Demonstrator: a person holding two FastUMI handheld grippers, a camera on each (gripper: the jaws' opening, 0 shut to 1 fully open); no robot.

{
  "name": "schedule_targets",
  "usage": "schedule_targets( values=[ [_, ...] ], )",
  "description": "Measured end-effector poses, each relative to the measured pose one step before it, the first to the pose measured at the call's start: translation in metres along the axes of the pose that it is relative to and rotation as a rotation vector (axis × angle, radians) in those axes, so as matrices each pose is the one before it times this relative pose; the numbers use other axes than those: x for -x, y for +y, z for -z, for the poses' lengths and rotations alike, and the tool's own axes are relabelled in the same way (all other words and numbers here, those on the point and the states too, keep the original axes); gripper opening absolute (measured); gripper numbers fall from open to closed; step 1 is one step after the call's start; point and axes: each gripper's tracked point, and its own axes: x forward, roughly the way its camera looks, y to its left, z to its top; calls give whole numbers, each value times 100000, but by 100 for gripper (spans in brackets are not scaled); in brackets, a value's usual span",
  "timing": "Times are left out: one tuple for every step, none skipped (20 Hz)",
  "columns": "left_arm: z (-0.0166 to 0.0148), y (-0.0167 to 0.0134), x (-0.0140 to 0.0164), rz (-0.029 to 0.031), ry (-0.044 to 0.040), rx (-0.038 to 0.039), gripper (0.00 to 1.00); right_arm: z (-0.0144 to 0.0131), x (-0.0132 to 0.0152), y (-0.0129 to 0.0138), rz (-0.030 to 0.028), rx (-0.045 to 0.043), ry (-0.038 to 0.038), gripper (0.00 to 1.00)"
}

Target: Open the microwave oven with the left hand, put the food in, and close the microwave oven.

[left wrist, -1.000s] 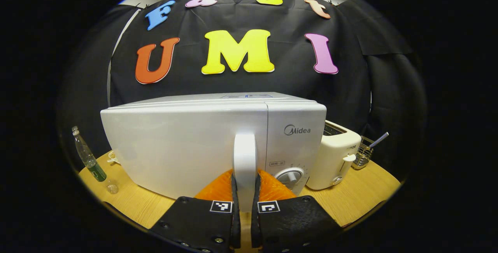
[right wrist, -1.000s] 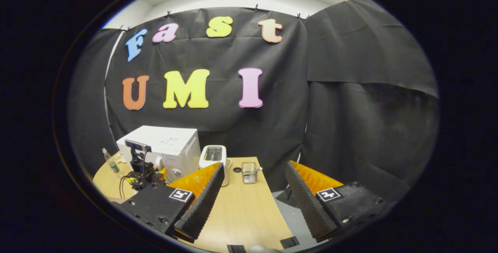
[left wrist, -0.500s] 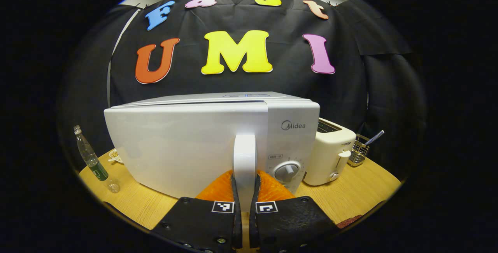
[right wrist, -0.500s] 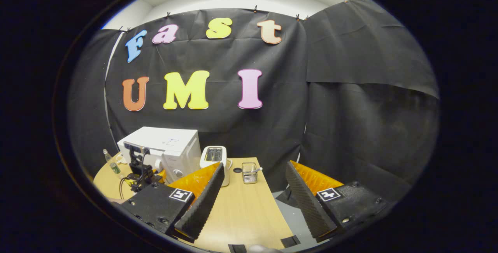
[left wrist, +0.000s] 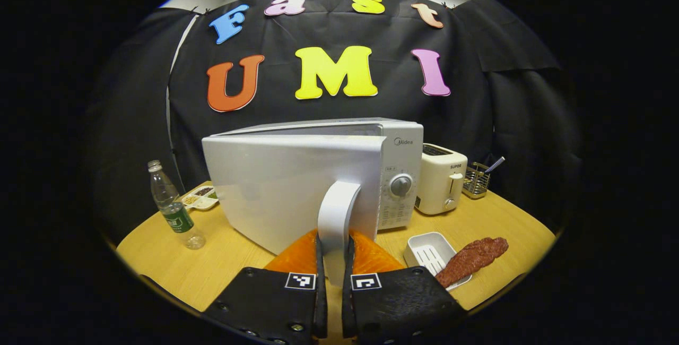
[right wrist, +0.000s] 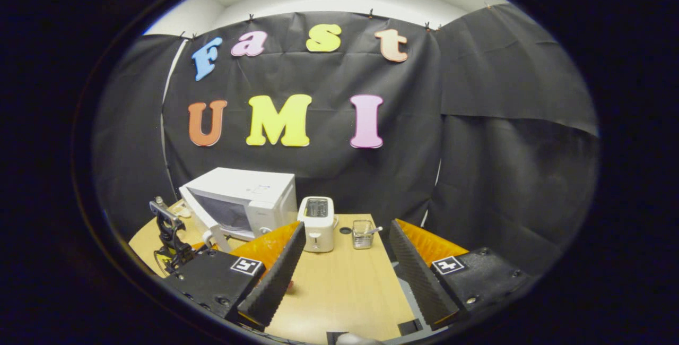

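At the lower centre of the left gripper view, we see the left gripper [left wrist: 332, 265] clamped on the microwave's upright white door handle [left wrist: 336, 216], fingers pressed to either side of it. The door [left wrist: 289, 186] stands partly swung out from the microwave [left wrist: 401, 175], its hinge side at centre left of the frame. To the right of the handle, at lower right, lies the food [left wrist: 472, 256], a reddish-brown strip draped over the edge of a small white tray [left wrist: 424, 249] on the wooden table [left wrist: 223, 260], its long axis running up toward the right. In the right gripper view, the right gripper [right wrist: 345, 265] hangs with fingers spread wide and nothing between them. We judge the right gripper the one free to fetch the food, which sits before the oven's control side.
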Motion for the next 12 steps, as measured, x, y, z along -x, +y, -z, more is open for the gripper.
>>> schedule_targets(
  values=[
    [299, 843, 813, -910, 918, 777, 10, 31, 86, 729, -1317, 137, 73, 100],
    [360, 723, 843, -879, 901, 751, 10, 246, 112, 798, -1273, -240, 107, 100],
    [238, 838, 724, -1047, 507, -5, 10, 50, 157, 782, -1282, -629, -26, 100],
    [293, 961, 774, -1391, 457, -131, 10, 46, 226, 830, -1433, -550, -84, 92],
    [205, 996, 749, -1211, 615, -41, 10, -27, 191, 685, -931, 35, -140, 92],
    [200, 1031, 546, -1793, 14, -31, 10, 256, 138, 531, -827, 201, 86, 100],
    [215, 1134, 586, -2018, 1331, 302, 10, -32, 281, 766, -1155, -133, -71, 100],
    [411, 1206, 679, -2087, 642, -143, 10, 226, 129, 650, -674, -60, 224, 100],
    [167, 1219, 395, -1893, 350, -276, 10, 80, 164, 580, -842, -146, 133, 92],
    [310, 1205, 361, -1900, 886, 184, 10, 145, 127, 588, -742, -353, 113, 100],
    [211, 1229, 391, -2072, 547, 403, 10, 94, 41, 623, -780, -252, 94, 100],
    [180, 1223, 191, -1445, 658, 1089, 11, 86, 76, 635, -578, 23, -74, 100]
  ],
)
